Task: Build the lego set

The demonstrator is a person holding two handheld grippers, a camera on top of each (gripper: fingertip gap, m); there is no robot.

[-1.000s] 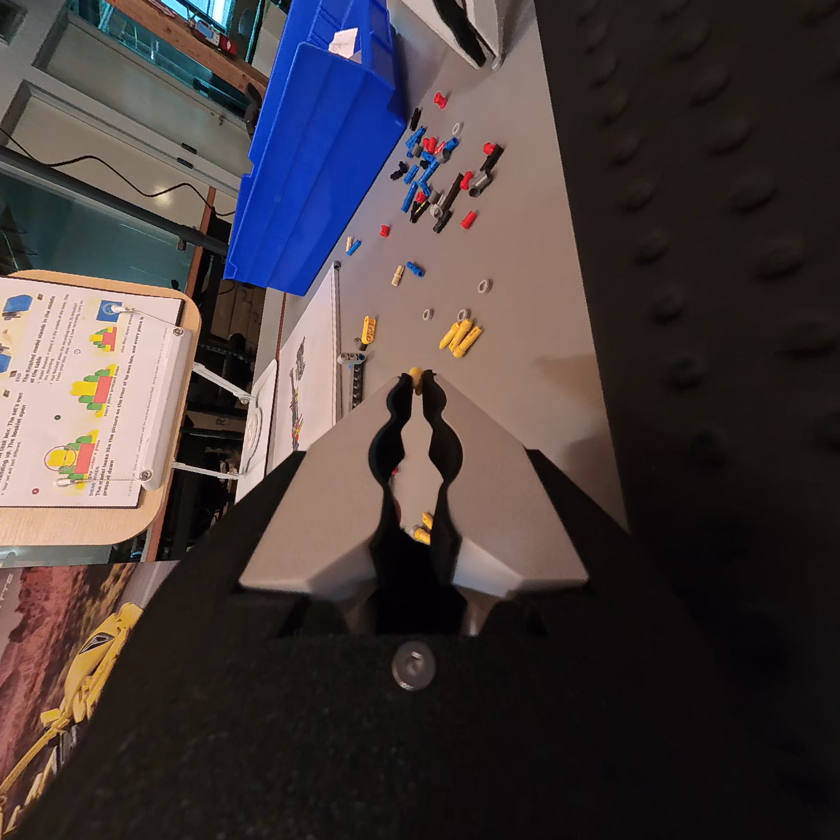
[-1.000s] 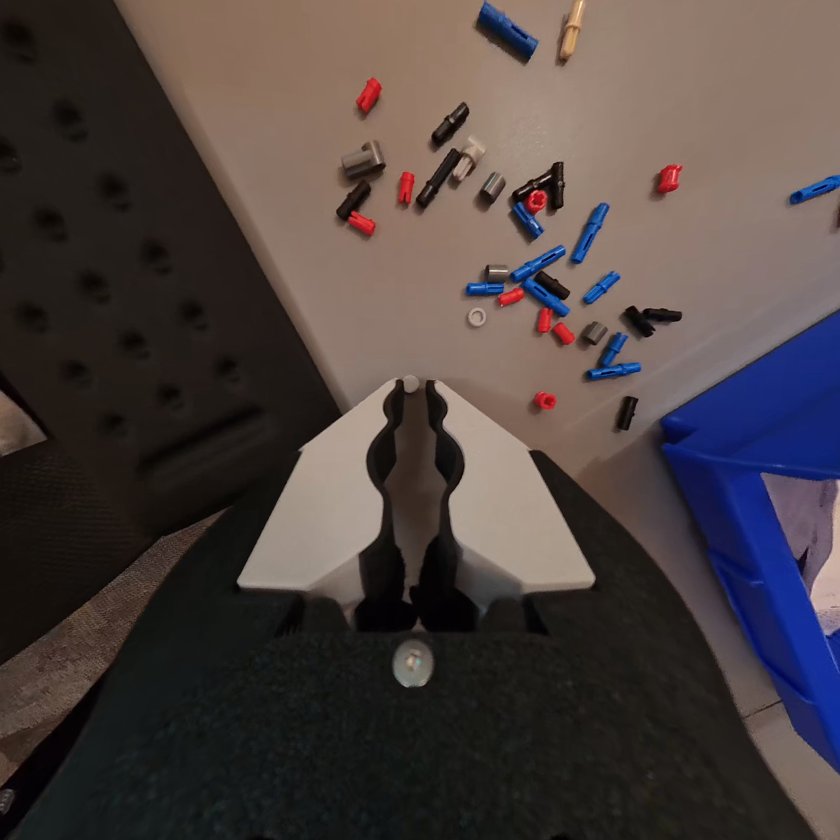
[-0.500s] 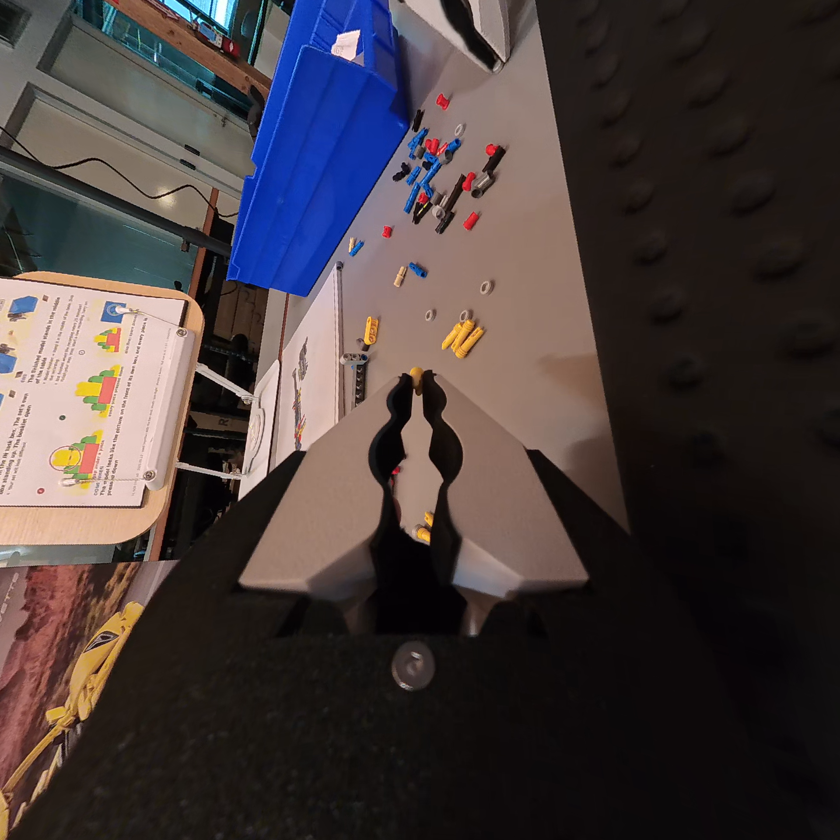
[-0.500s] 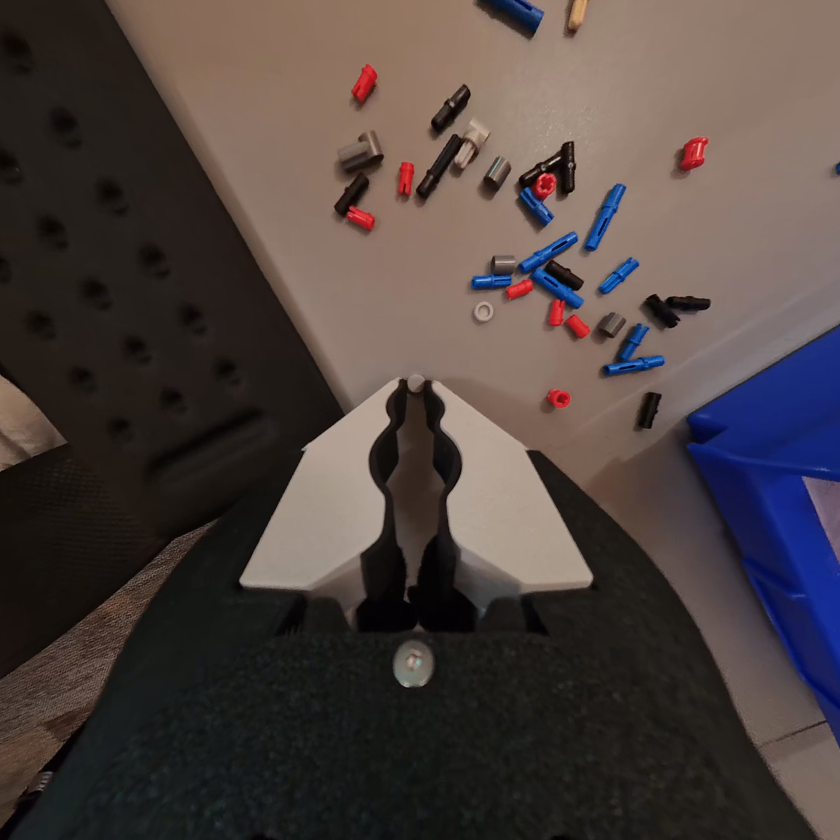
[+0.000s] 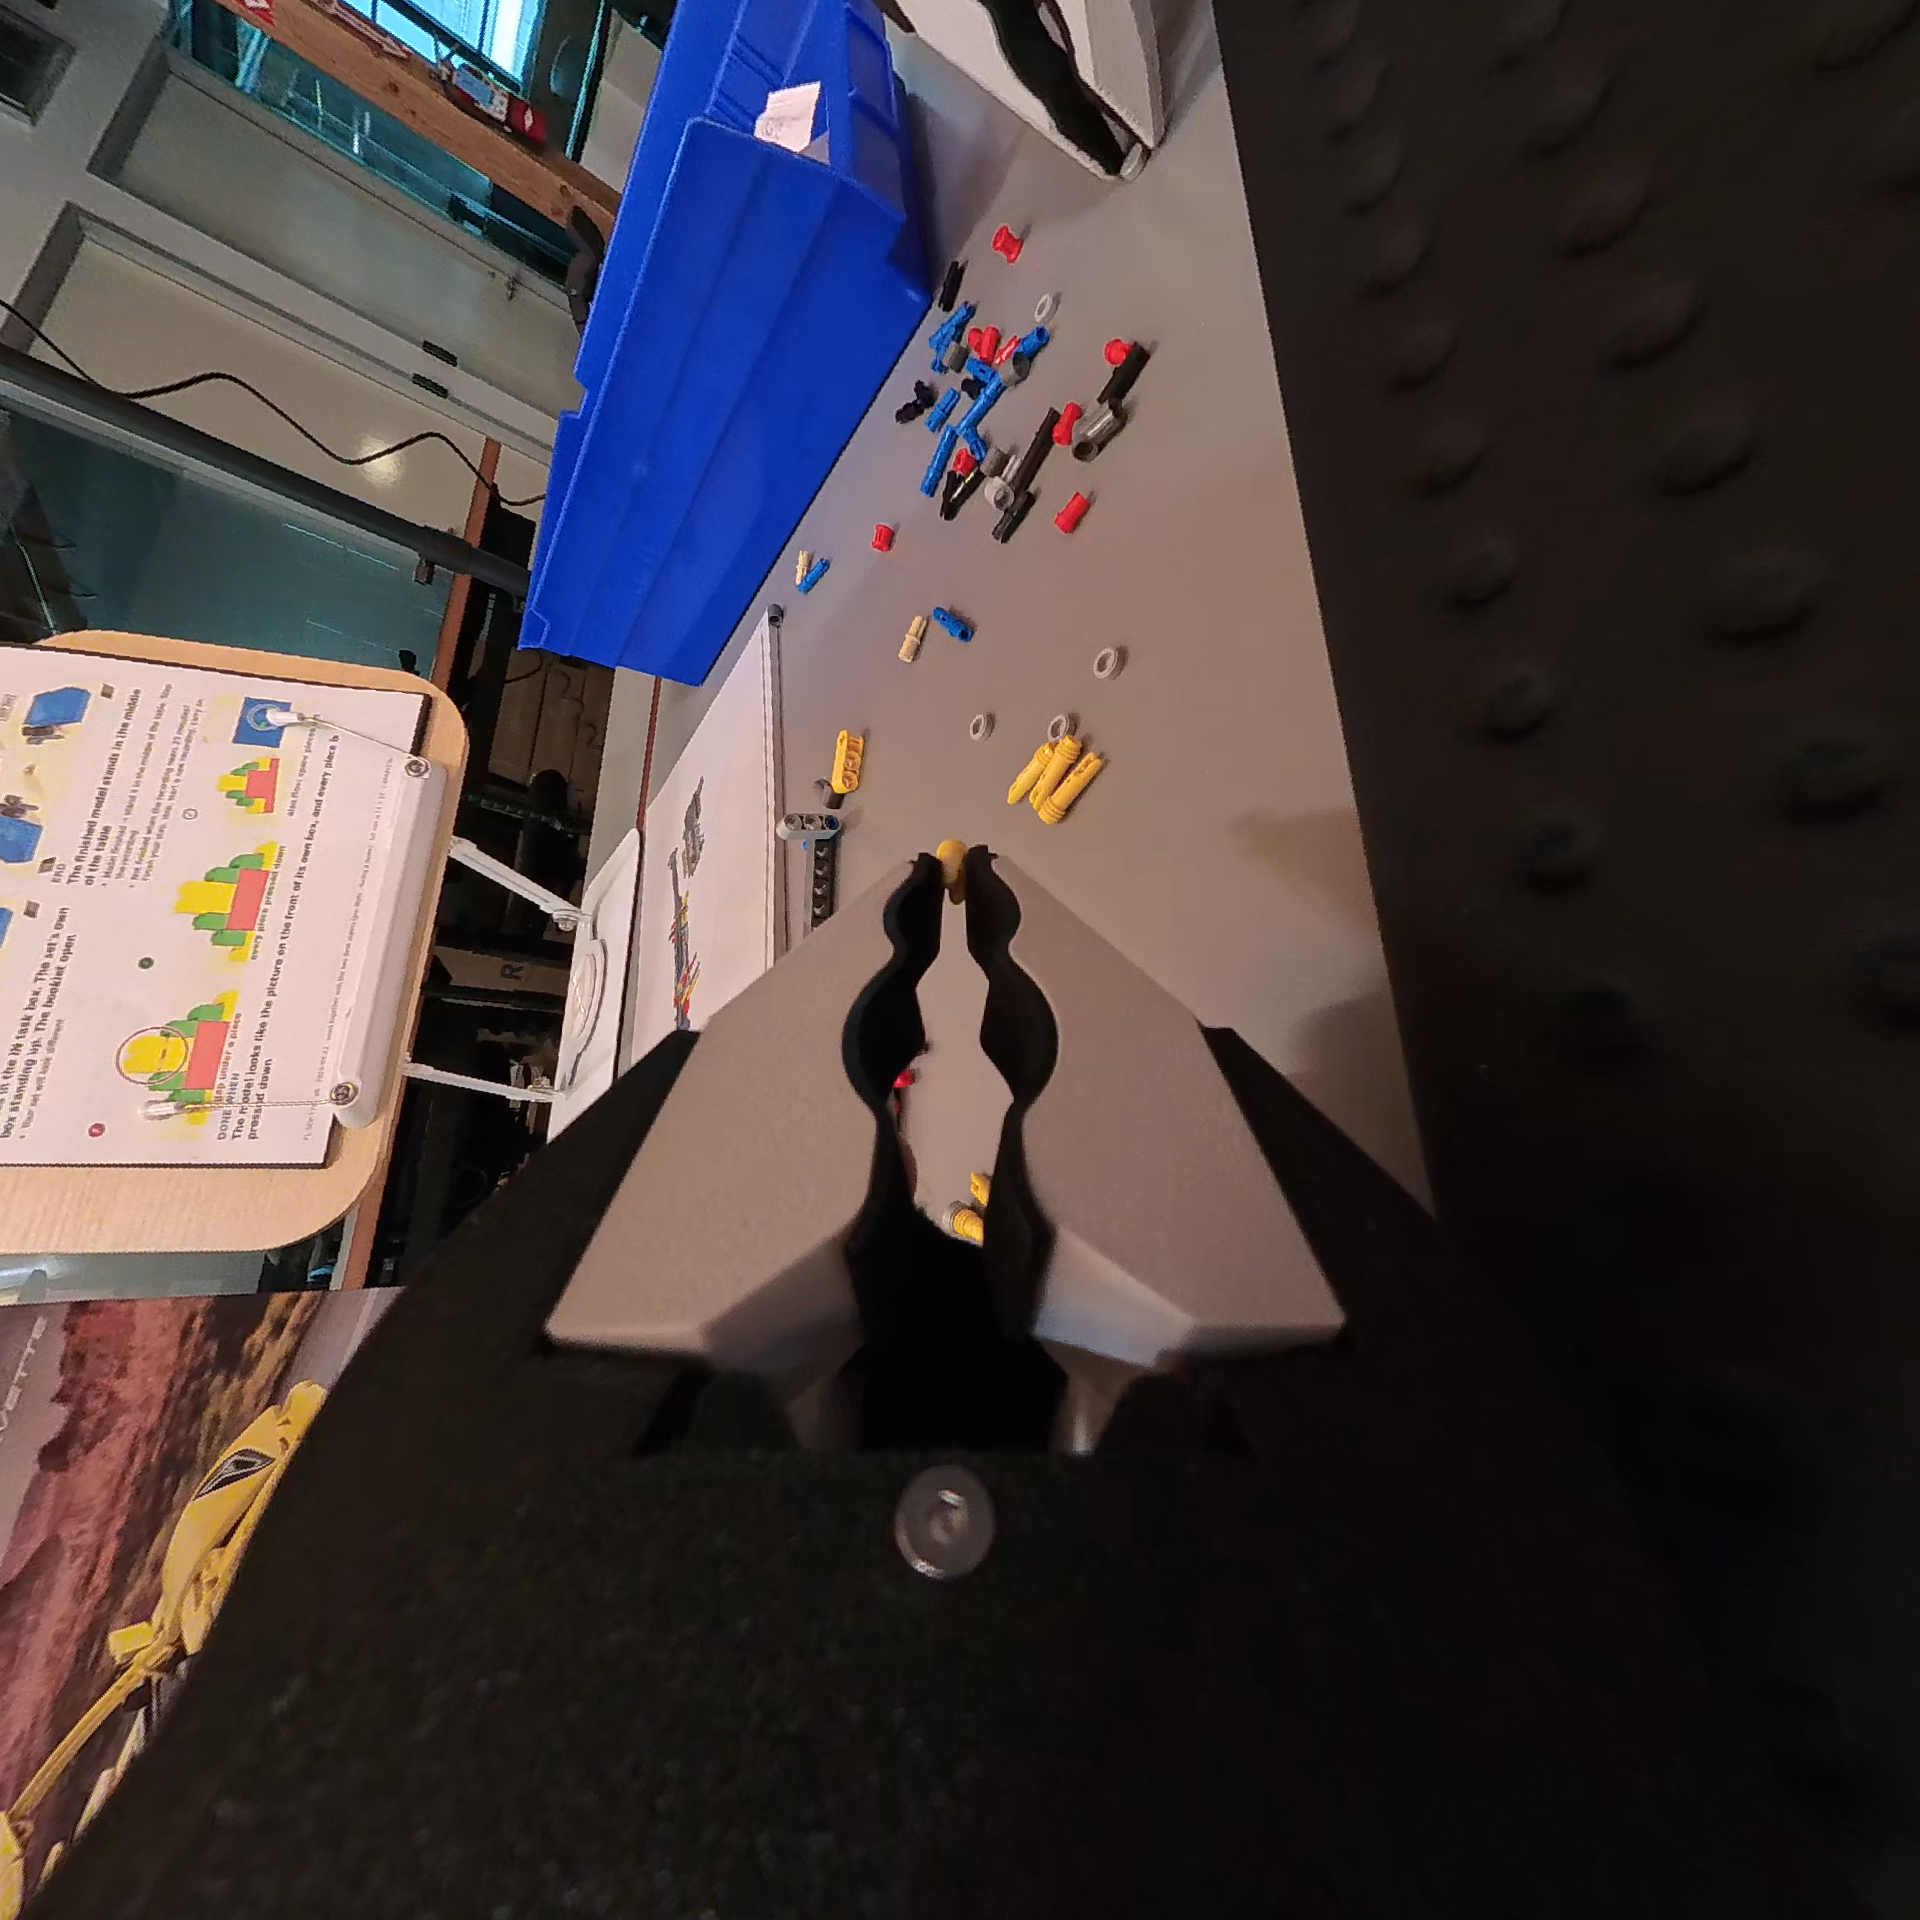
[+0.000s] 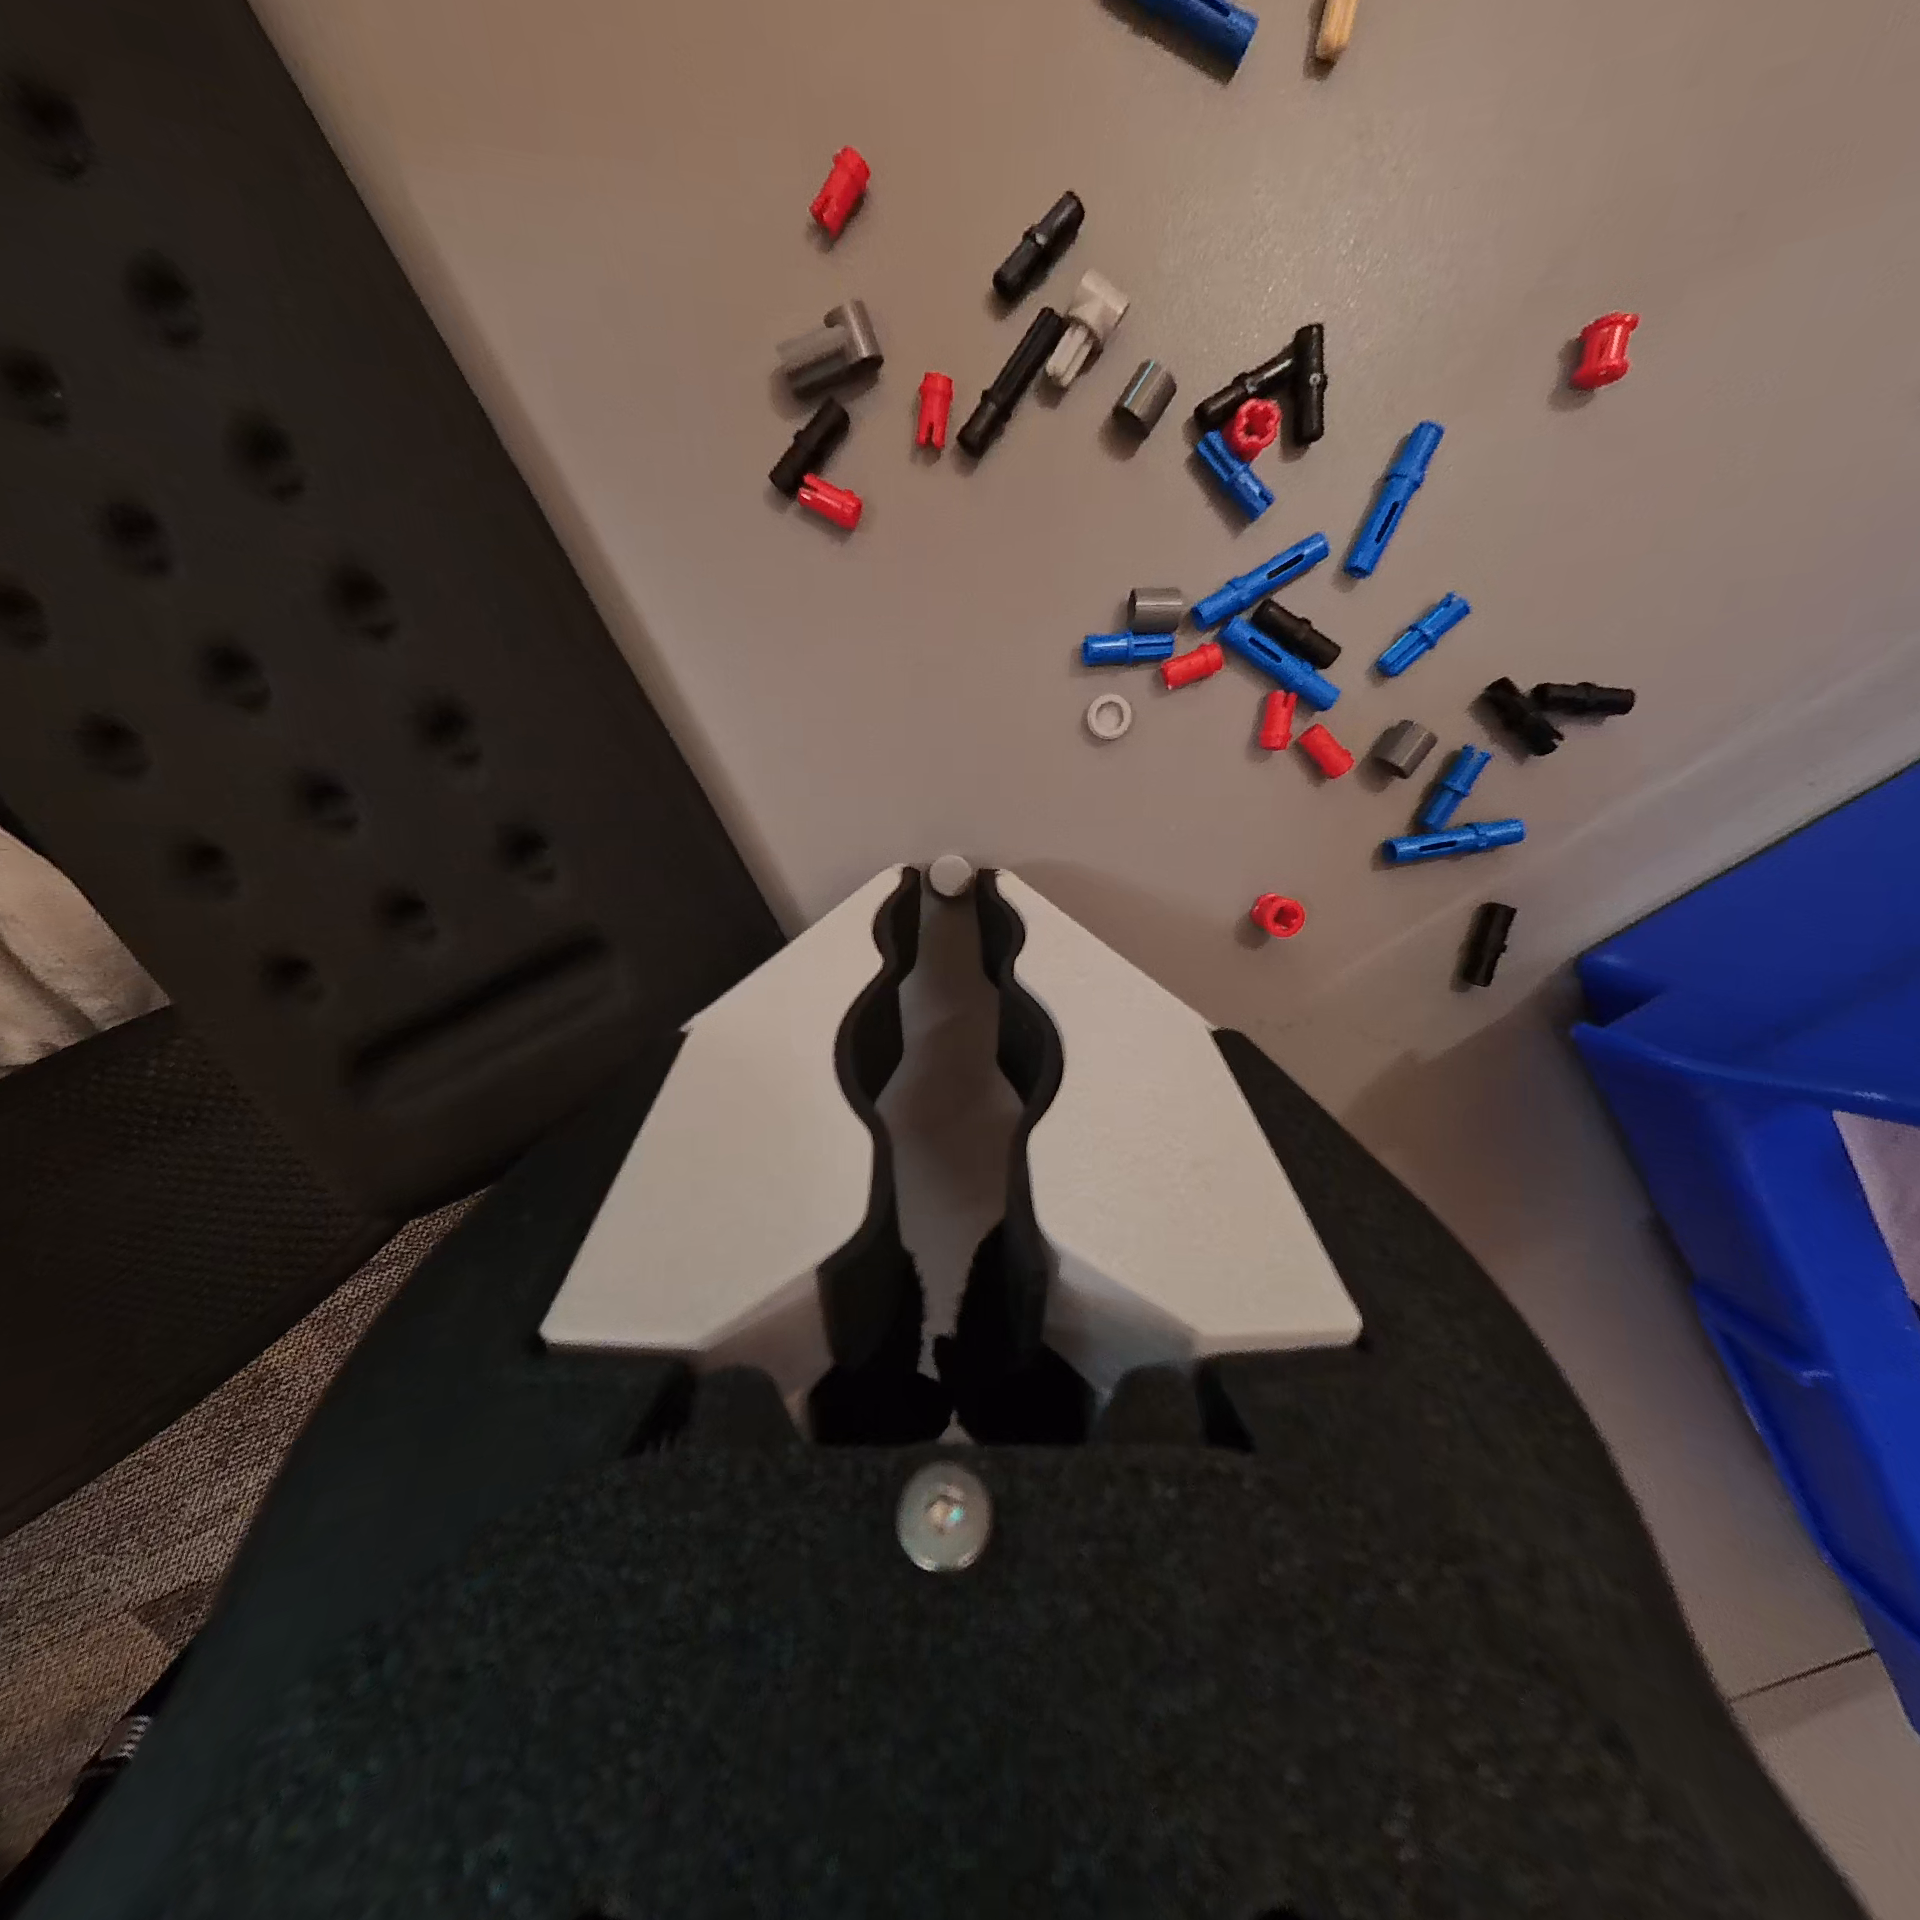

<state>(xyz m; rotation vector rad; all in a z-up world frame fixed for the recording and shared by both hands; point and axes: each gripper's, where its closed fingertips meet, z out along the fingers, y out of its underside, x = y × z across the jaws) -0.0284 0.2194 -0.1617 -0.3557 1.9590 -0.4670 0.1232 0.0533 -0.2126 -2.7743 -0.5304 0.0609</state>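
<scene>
Grey table (image 6: 727, 208); both jaws pinch small pcs, mostly hidden.

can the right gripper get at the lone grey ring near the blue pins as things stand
Probably not yet: the right gripper is shut on a small grey piece. The grey ring lies flat with bare table toward the gripper.

yellow piece (image 5: 951, 869): mostly hidden between fingertips
grey piece (image 6: 949, 876): only its end shows
blue bin (image 6: 1766, 1195): cut by right edge
</scene>
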